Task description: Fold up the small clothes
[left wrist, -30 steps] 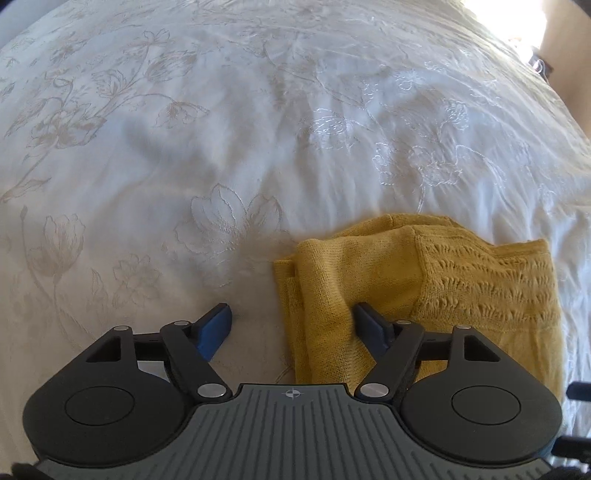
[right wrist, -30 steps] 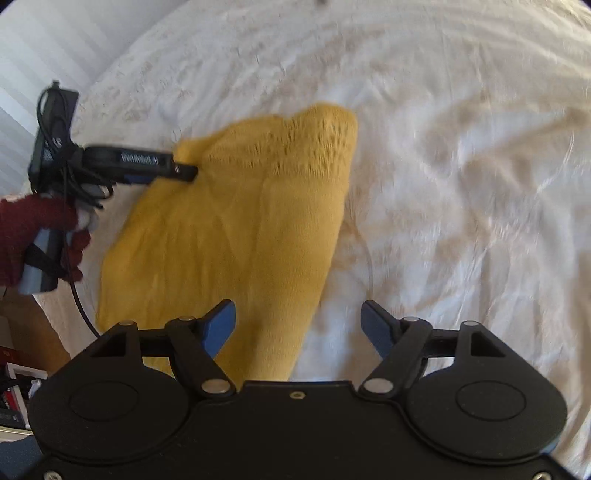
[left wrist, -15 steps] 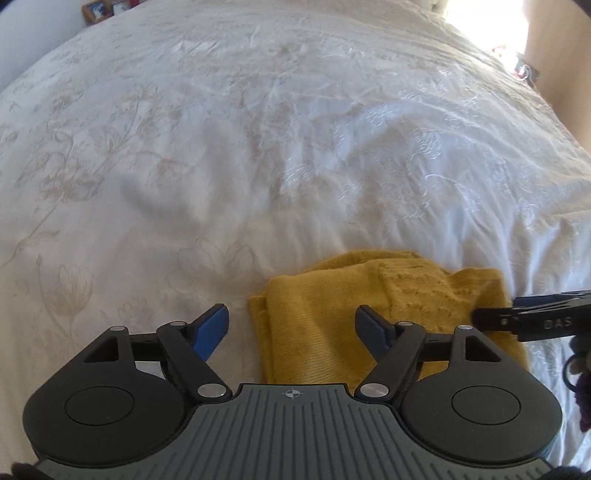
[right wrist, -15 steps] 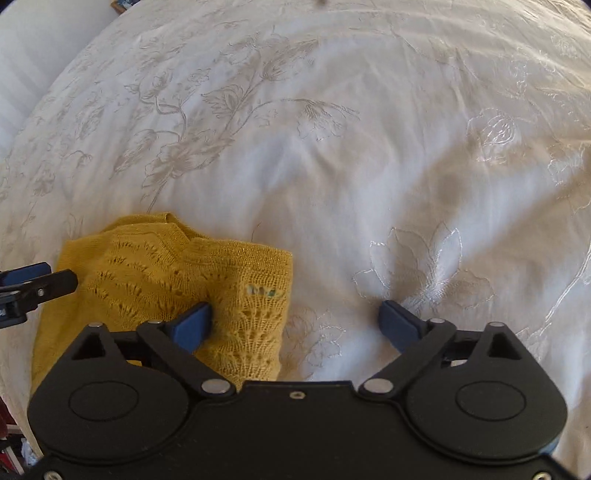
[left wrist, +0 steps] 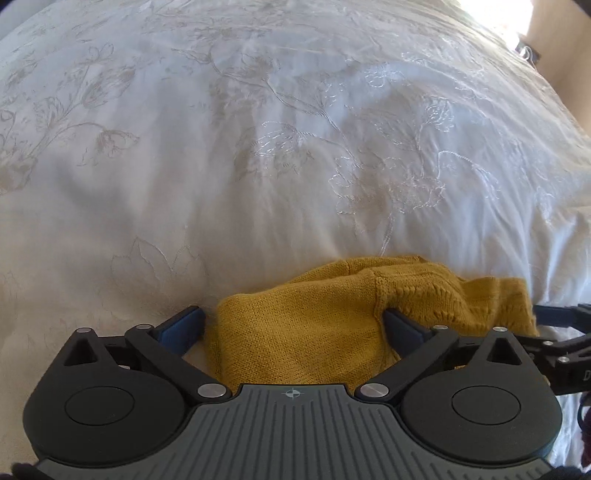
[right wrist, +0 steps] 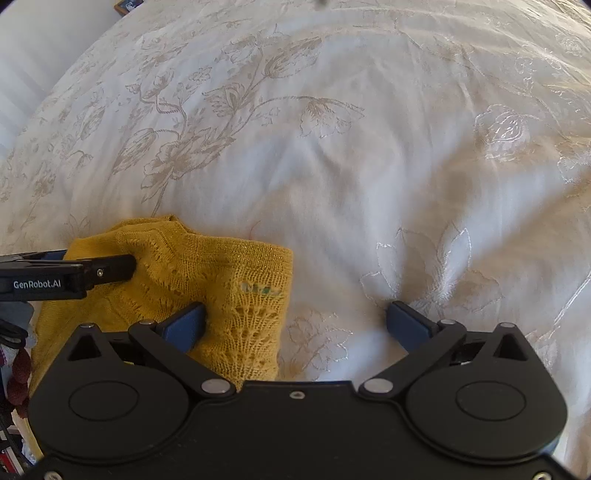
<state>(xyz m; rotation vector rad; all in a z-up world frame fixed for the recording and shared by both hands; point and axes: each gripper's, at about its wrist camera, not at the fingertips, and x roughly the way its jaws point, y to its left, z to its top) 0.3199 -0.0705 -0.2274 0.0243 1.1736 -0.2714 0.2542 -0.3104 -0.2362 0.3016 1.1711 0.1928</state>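
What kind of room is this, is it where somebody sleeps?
Probably a bedroom. A wide, soft white bedspread stitched with flowers fills both views, like a made bed. A folded mustard knit top lies on it, and a small framed picture stands by the wall.

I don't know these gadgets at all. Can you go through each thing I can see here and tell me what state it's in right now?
yellow knit garment: folded into a small bundle, lying on the bedspread.
left gripper: jaws wide, just opened, straddling the garment's left end, not clamping.
right gripper: jaws wide, just opened, over the garment's right edge, not clamping.
white bedspread: spread out, lightly wrinkled.
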